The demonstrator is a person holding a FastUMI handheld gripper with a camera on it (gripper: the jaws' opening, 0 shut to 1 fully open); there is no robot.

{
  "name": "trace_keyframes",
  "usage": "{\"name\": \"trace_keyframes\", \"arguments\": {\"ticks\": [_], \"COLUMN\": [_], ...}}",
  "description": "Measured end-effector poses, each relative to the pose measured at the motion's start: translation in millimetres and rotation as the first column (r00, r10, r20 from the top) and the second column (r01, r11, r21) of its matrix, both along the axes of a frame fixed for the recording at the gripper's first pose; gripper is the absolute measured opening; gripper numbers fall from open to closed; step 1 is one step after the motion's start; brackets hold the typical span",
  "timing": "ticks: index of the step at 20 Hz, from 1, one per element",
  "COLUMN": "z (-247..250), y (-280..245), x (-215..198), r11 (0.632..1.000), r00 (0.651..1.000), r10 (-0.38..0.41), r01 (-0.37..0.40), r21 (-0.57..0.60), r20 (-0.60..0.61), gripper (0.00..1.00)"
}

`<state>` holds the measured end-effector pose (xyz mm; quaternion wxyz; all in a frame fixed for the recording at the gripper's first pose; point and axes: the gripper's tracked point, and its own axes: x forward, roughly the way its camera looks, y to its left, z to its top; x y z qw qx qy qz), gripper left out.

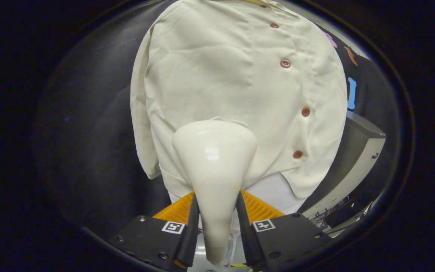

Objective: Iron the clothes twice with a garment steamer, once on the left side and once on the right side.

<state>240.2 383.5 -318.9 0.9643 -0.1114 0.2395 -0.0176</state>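
Observation:
A cream button-up shirt (221,79) hangs in front of the black cloth wall, its row of reddish buttons (285,63) running down its right half. A glossy cream garment steamer (214,158) rises from between my fingers, its wide head against the lower left half of the shirt. My gripper (216,211) is shut on the steamer's narrow handle, one finger pressing on each side of it. The steamer's head hides the cloth behind it.
A grey and white box-like unit (353,166) stands to the right of the shirt, with wires (330,213) at its foot. Under the shirt's hem shows a white layer (274,190). Black cloth (89,132) hangs to the left of the shirt.

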Motion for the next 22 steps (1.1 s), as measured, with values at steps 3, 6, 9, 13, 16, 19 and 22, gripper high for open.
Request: {"name": "trace_keyframes", "arguments": {"ticks": [3,6,9,13,16,19,22], "z": [-16.1,-17.6,-1.1,44.1,91.5,143.2,191.1], "y": [-0.9,-1.7,-6.3,-7.5,-16.8,-31.8,-48.4], "x": [-1.2,-6.4,-26.0,-60.7,-82.7,-98.8,-104.8], "r11": [1.000,0.999,0.997,0.993,0.988,0.985,0.983], "r00": [0.999,0.996,0.993,0.990,0.988,0.985,0.981], "r10": [0.011,0.044,0.071,0.122,0.155,0.167,0.163], "r01": [-0.012,-0.044,-0.072,-0.122,-0.155,-0.169,-0.171], "r21": [-0.006,-0.003,-0.002,0.012,0.022,0.043,0.074], "r20": [-0.037,-0.074,-0.090,-0.072,-0.025,0.035,0.106], "gripper": [0.51,0.51,0.51,0.51,0.51,0.51,0.50]}}
